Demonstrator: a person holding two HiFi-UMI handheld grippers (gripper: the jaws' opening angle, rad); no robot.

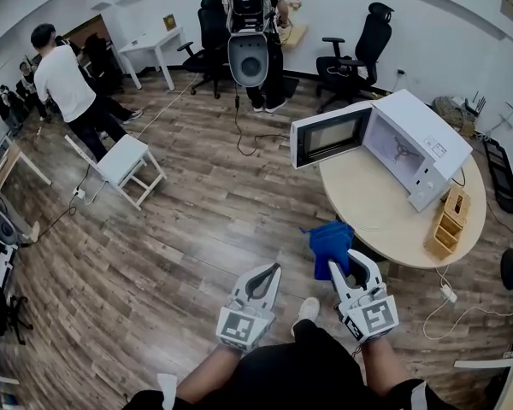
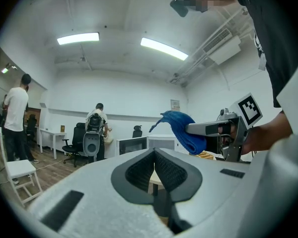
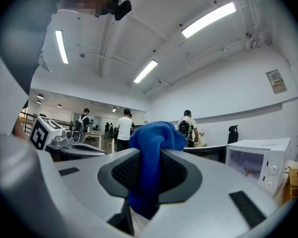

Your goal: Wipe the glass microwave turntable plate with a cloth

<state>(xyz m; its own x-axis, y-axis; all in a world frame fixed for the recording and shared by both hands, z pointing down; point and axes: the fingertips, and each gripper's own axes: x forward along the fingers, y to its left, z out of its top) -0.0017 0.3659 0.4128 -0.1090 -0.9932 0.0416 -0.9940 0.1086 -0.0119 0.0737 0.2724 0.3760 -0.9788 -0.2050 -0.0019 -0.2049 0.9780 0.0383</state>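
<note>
Nearest, at the lower centre of the head view: left gripper (image 1: pixel 272 270), jaws closed tip to tip, nothing between them. It is held above the person's knees, well clear of any work.

Just to its right: right gripper (image 1: pixel 349 267), clamped on a blue cloth (image 1: pixel 329 242). The cloth bunches upward out of the jaws and hangs free, touching nothing else.

Progress, as a judgement: cloth fetched, wiping not begun. Both grippers are short of the counter (image 1: pixel 368 203). The approach, the reach to the plate and the whole wipe remain.

Glass turntable plate: cannot be made out. Its likely seat is the open cavity of the microwave (image 1: pixel 419 135), where only a dark three-armed support (image 1: pixel 399 149) shows. Clear glass over it would be too faint to tell.

Surface: round counter, pale wood top, centre right of frame. It carries:
- the white microwave at the upper edge, with its door (image 1: pixel 329 135) swung wide to the left
- a wooden organiser (image 1: pixel 449 220) at the right rim

The stretch in front of the microwave is bare.

Room, left to right:
- wood-plank floor (image 1: pixel 197 229) throughout
- person in a white shirt (image 1: pixel 64 79), upper left, others behind
- white desk (image 1: pixel 150 43) by the far wall
- white stool (image 1: pixel 124 161)
- person wearing recording gear (image 1: pixel 252 24), top centre, beside a black office chair (image 1: pixel 209 32)
- second office chair (image 1: pixel 359 45), upper right
- power strip (image 1: pixel 449 293) on the floor, lower right
</note>
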